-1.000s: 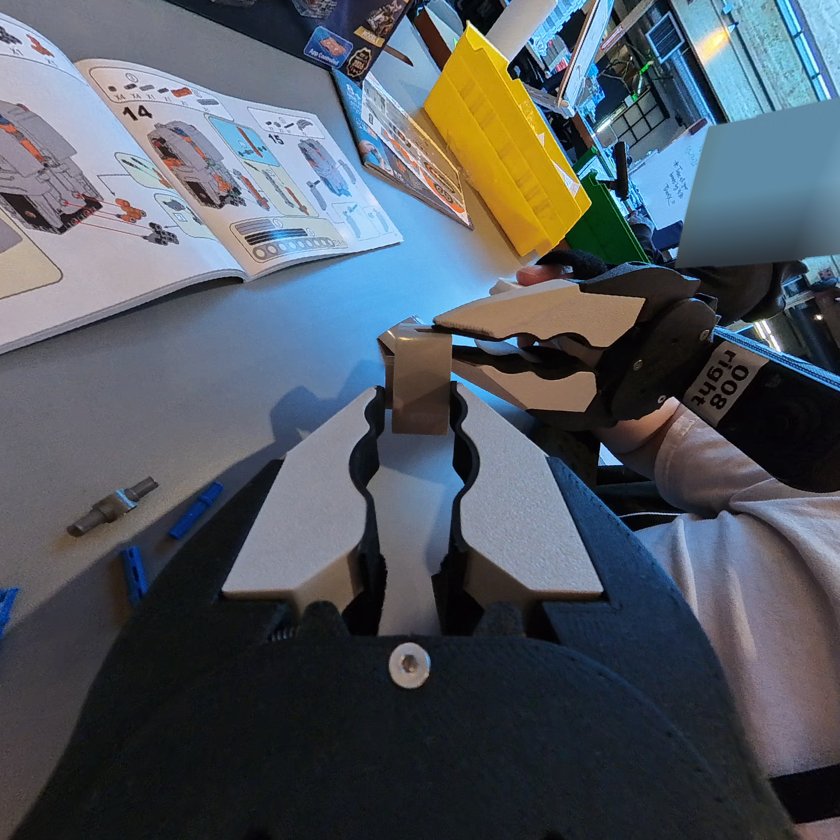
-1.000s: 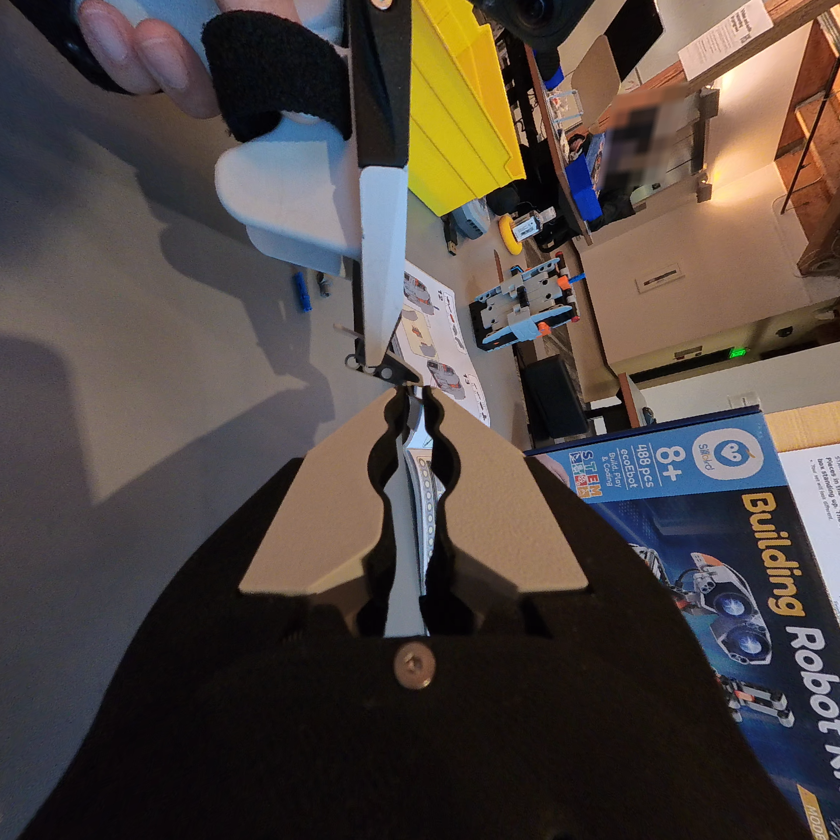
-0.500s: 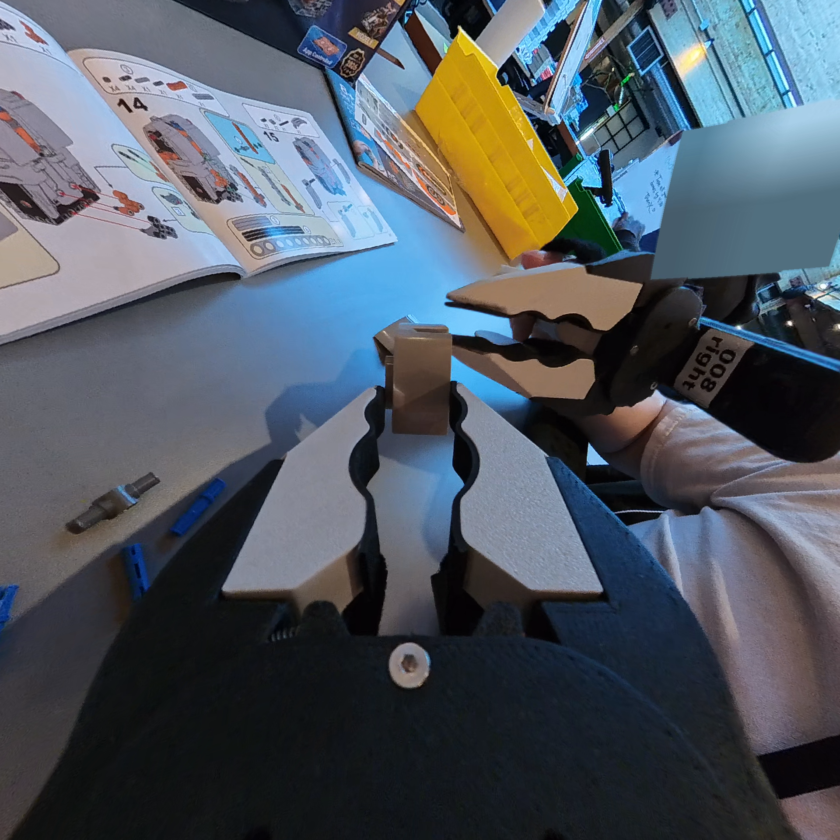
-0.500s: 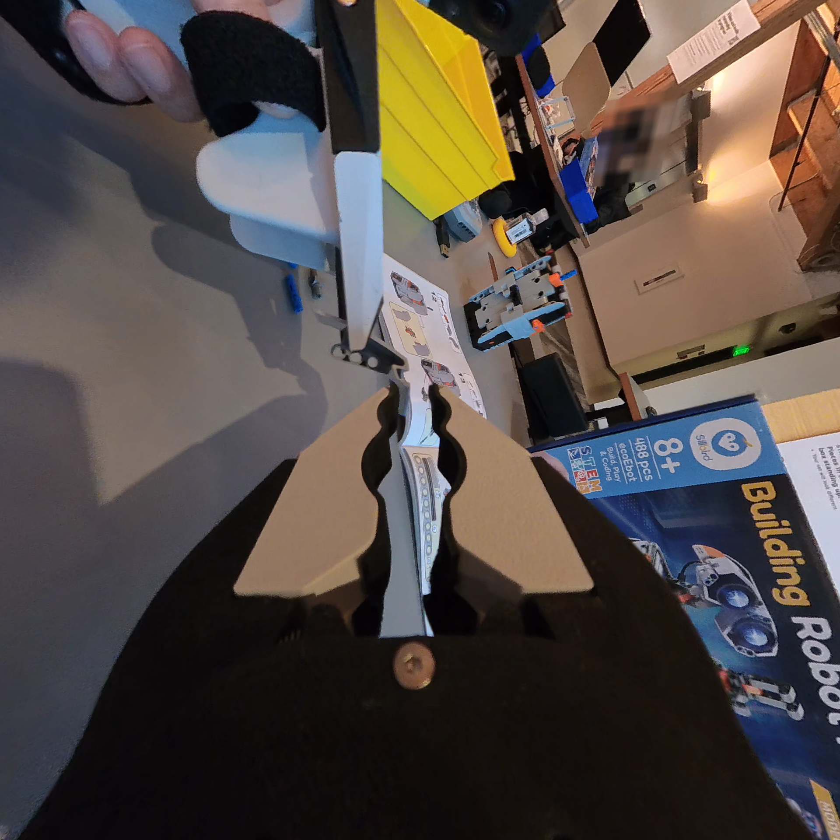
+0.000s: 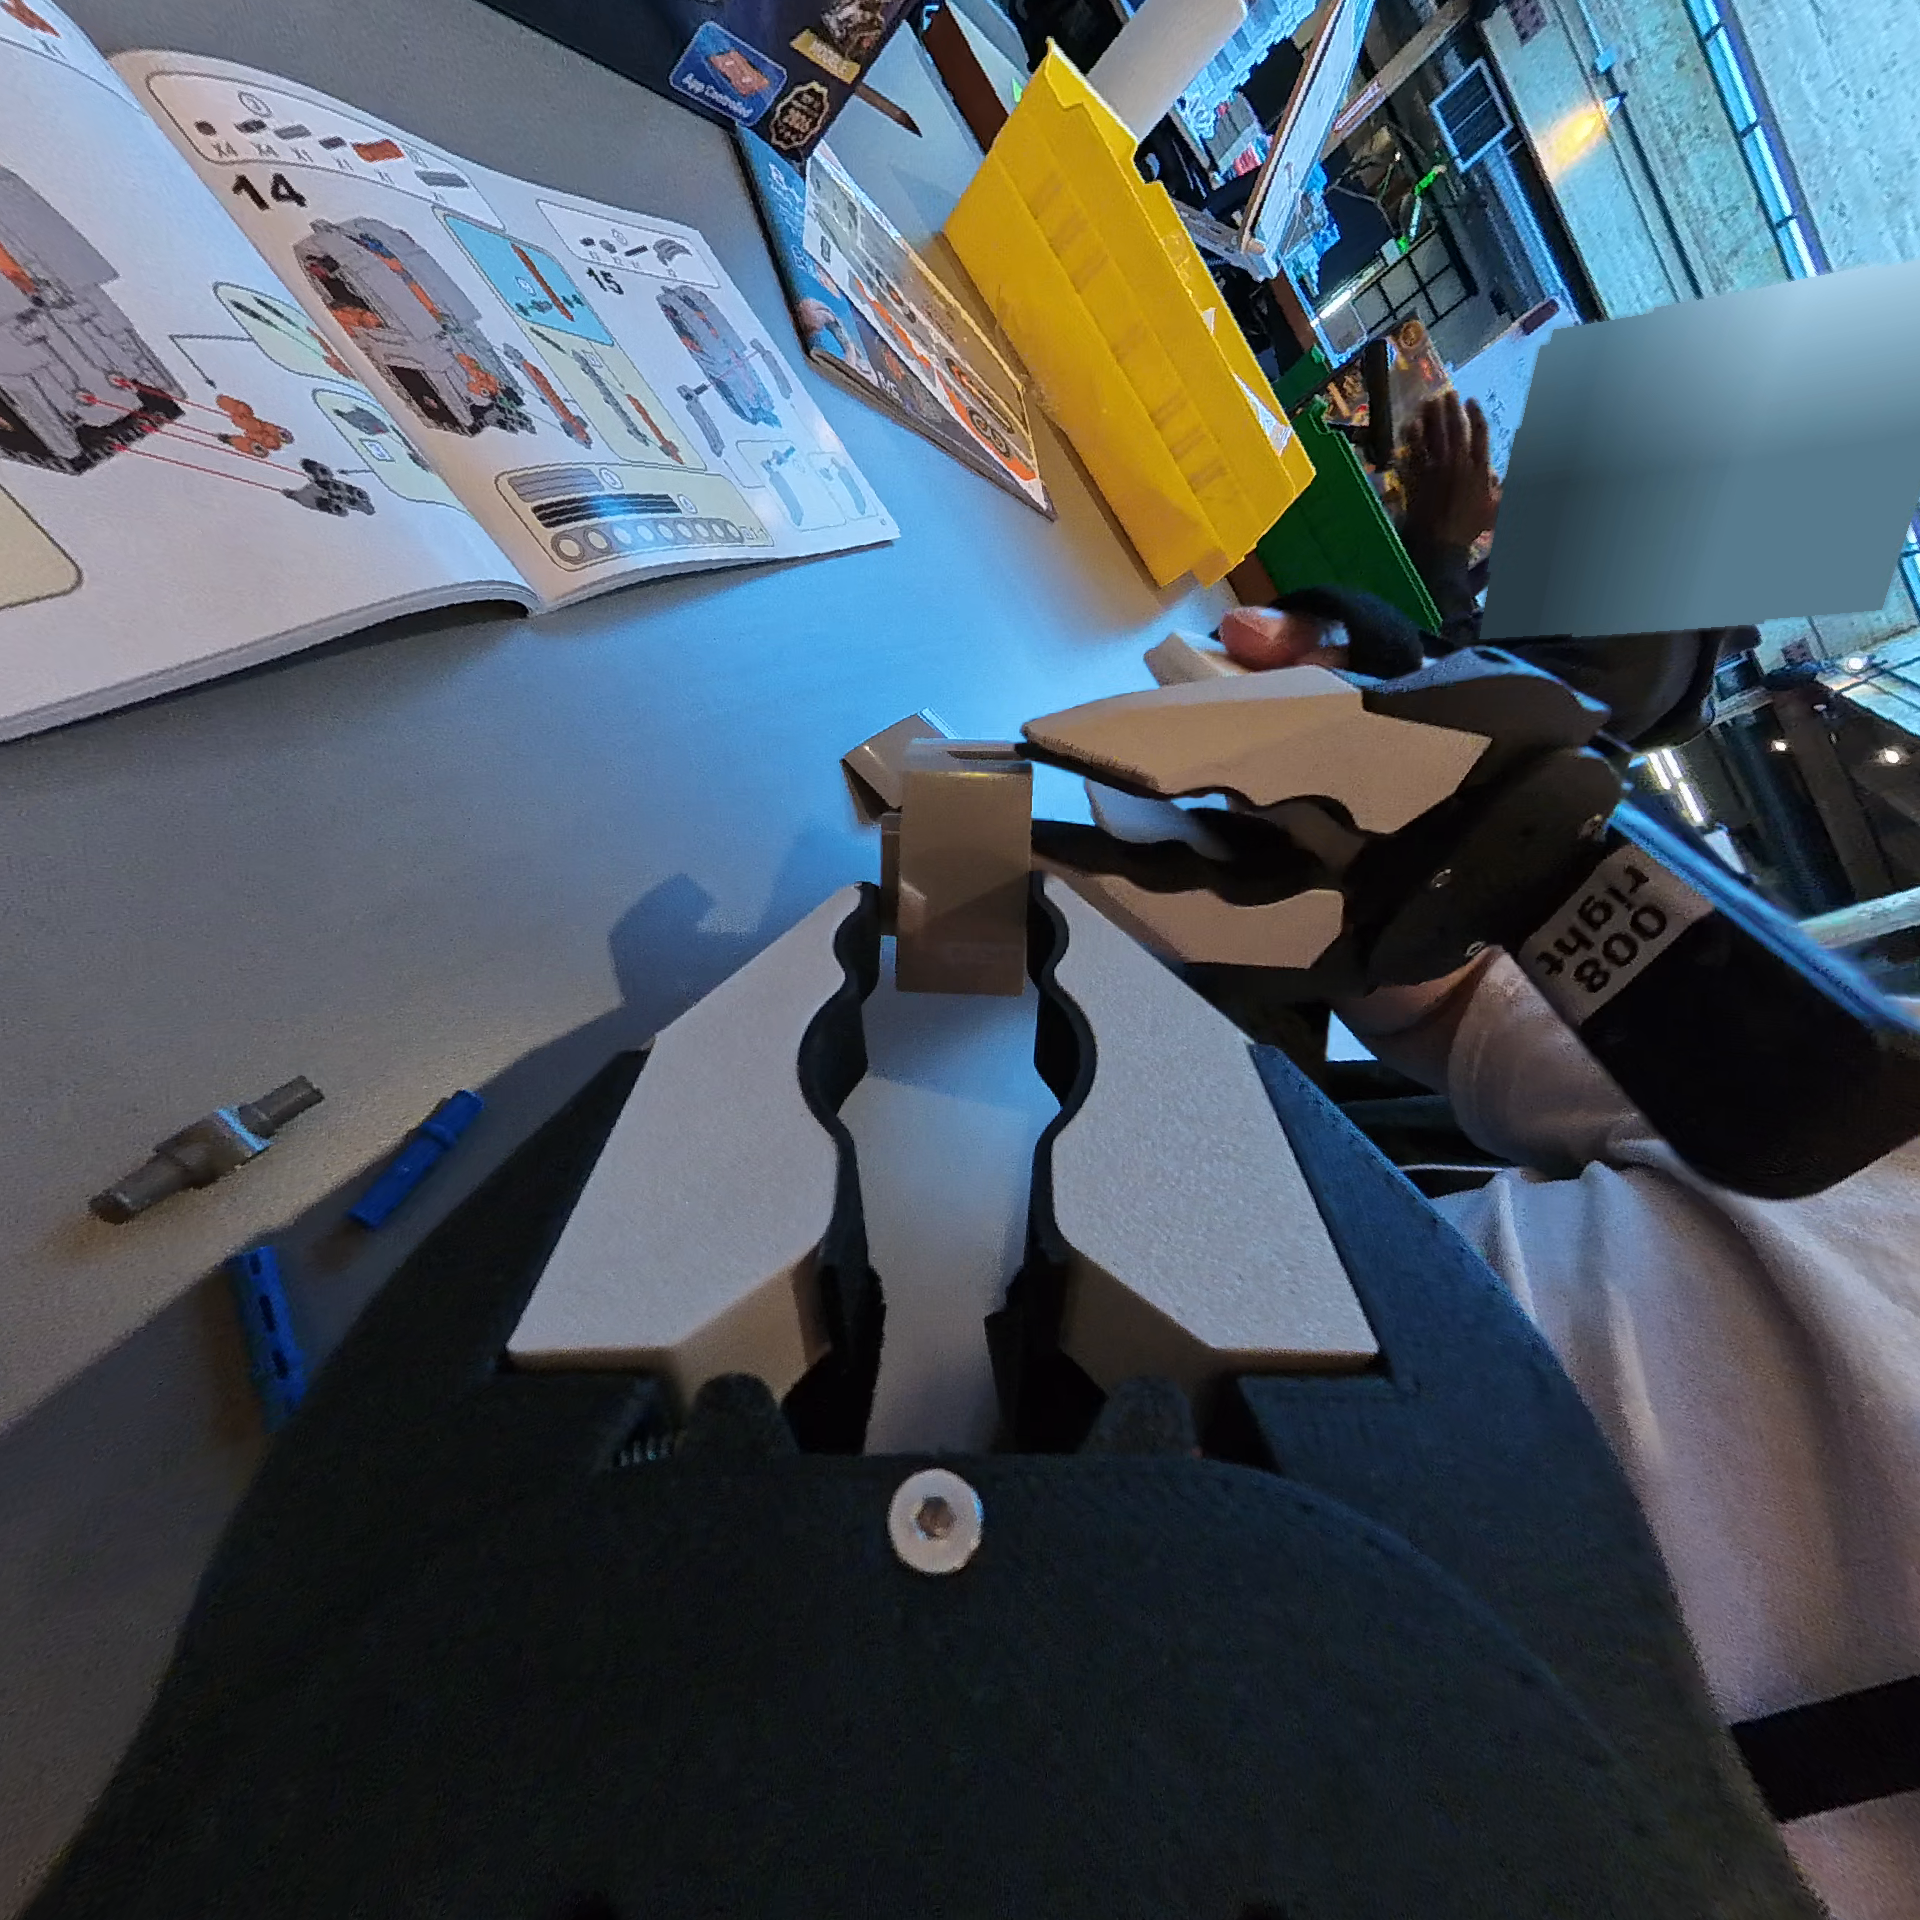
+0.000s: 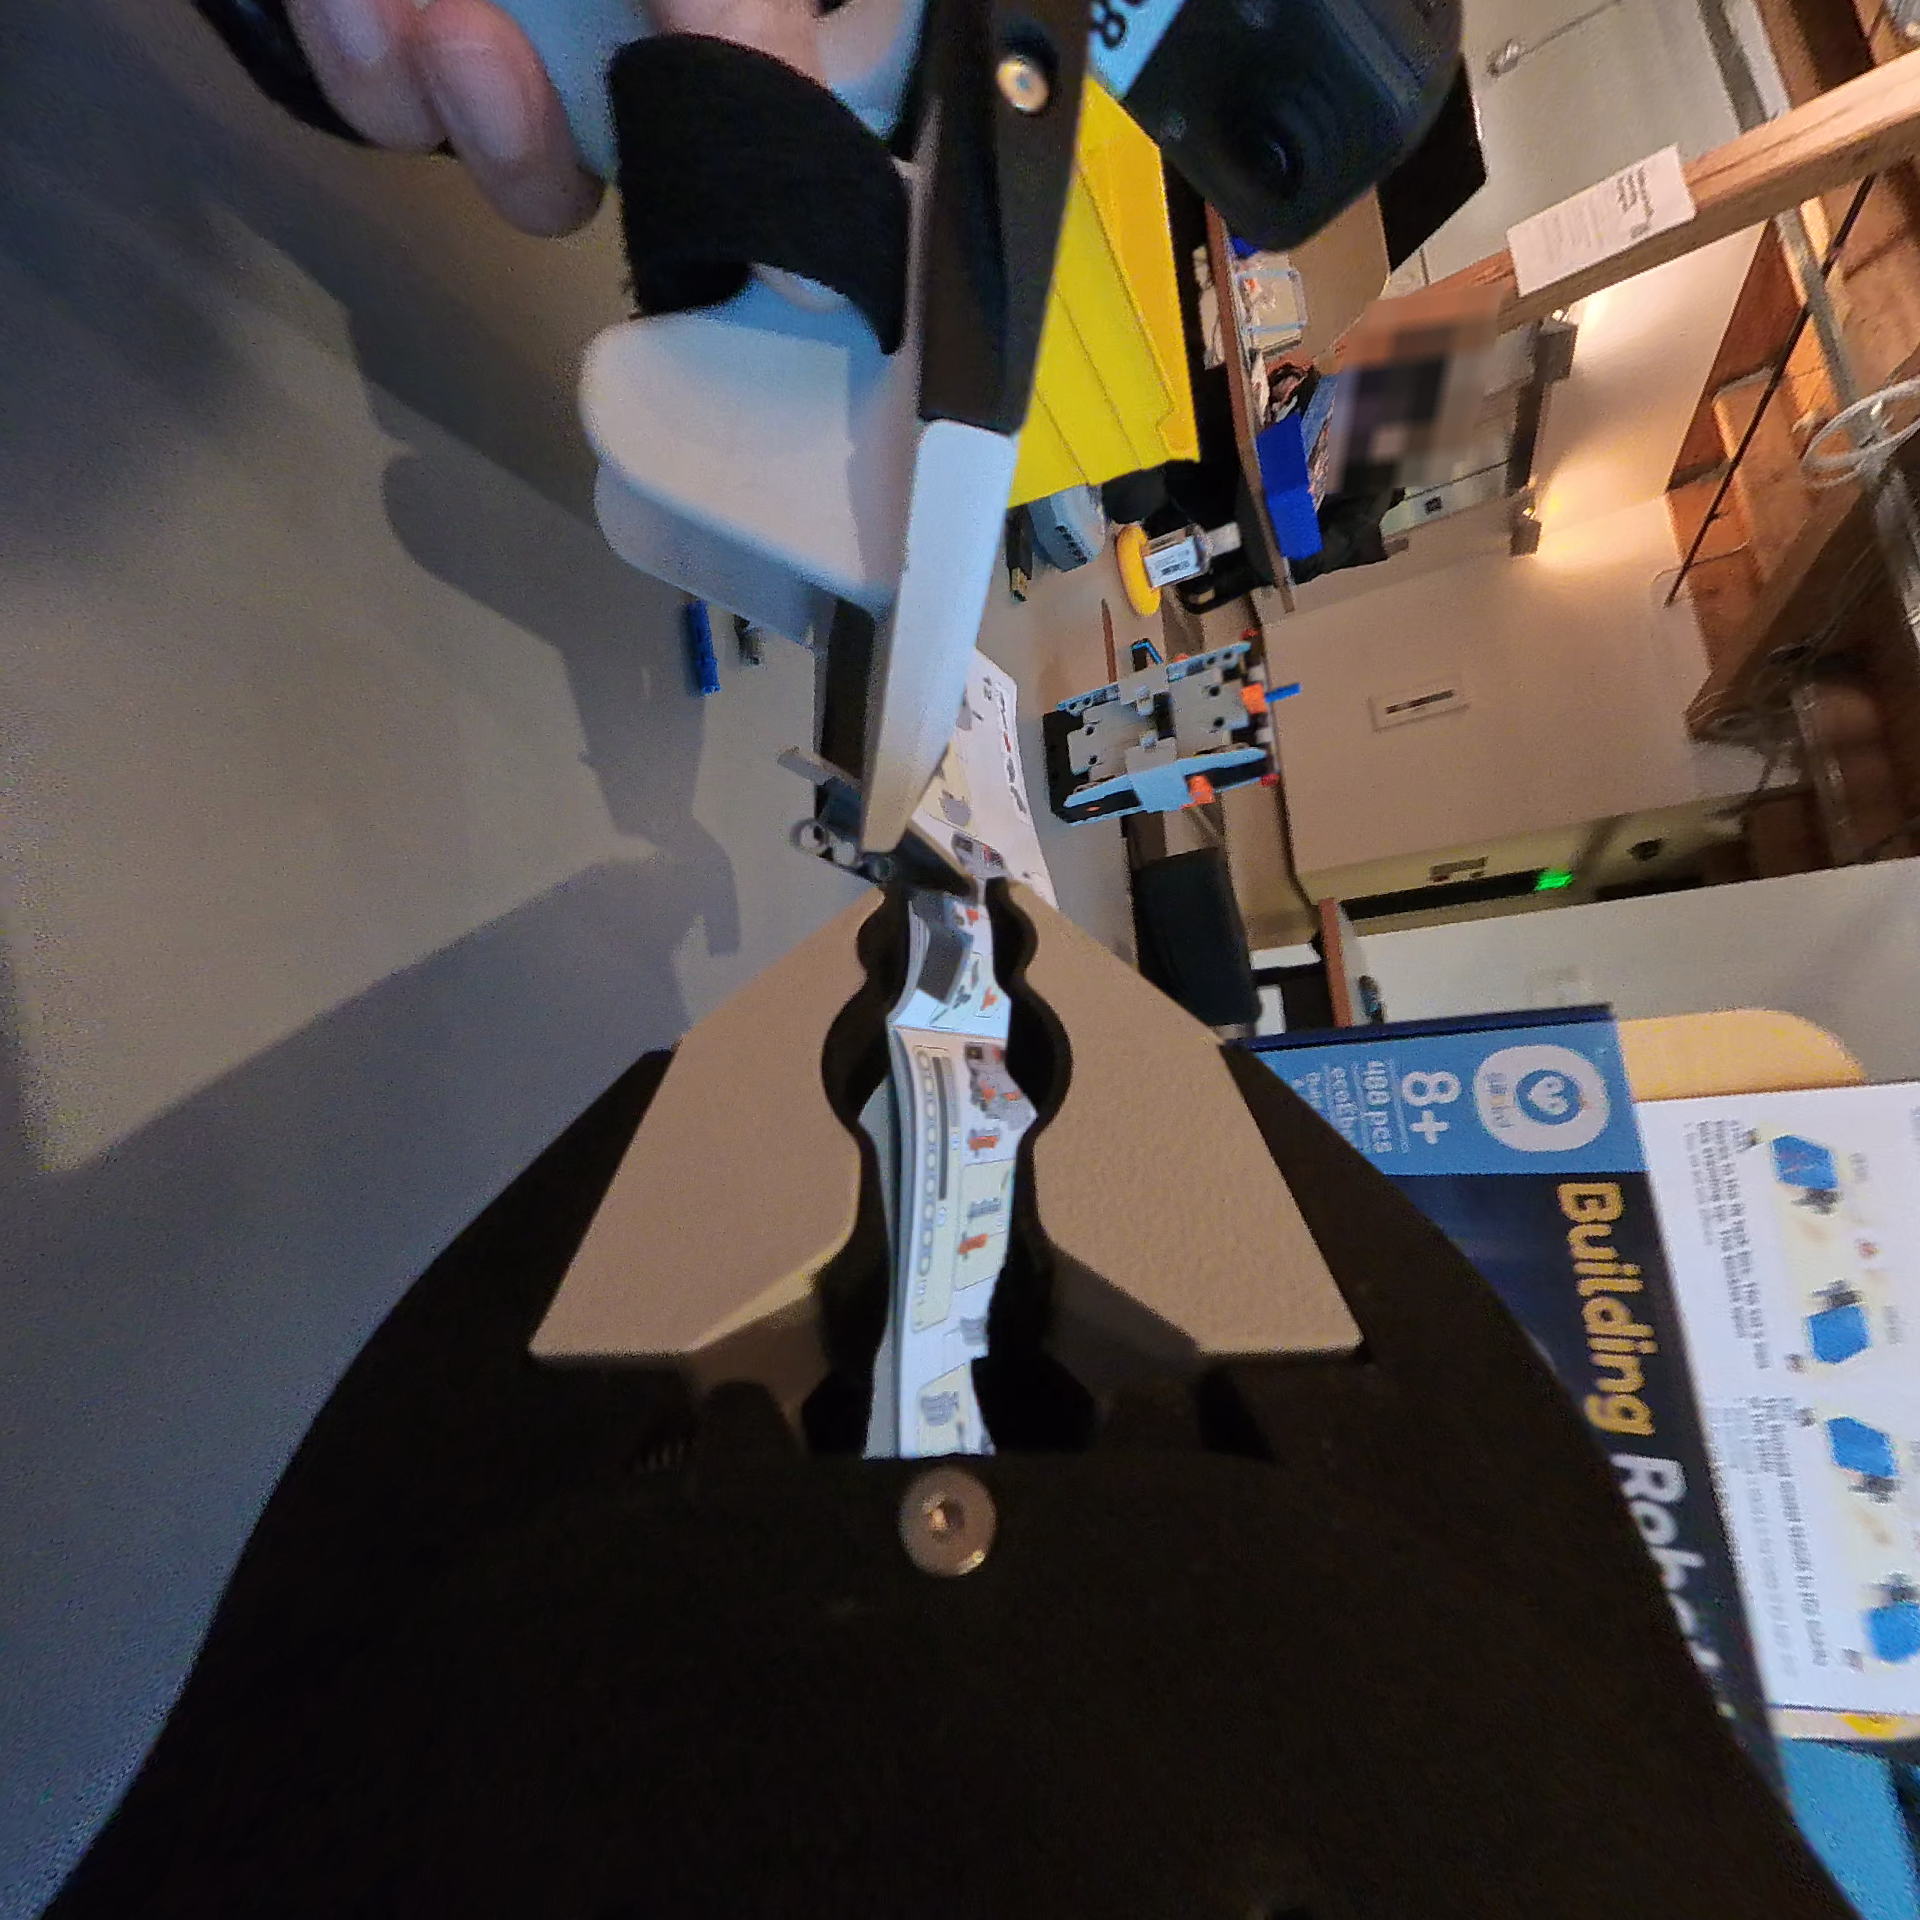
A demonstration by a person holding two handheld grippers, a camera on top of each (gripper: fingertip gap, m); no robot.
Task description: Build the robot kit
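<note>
My left gripper is shut on a small grey angled building piece and holds it above the grey table. My right gripper comes in from the right, its jaws a narrow way apart, its tips at the piece's upper right edge. In the right wrist view my right gripper points at the dark end of the piece, and the left gripper shows edge-on from above. Whether the right tips pinch the piece is hidden.
An open instruction booklet lies at the left. A yellow bin and a green bin stand behind. A grey axle pin and blue pins lie loose. A blue box and a part-built model sit farther off. My left and right fingertips are right by each other.
My right gripper's jaws have parted a little; it drew slightly back from the grey piece and is now at its edge again. My left gripper keeps its hold.
</note>
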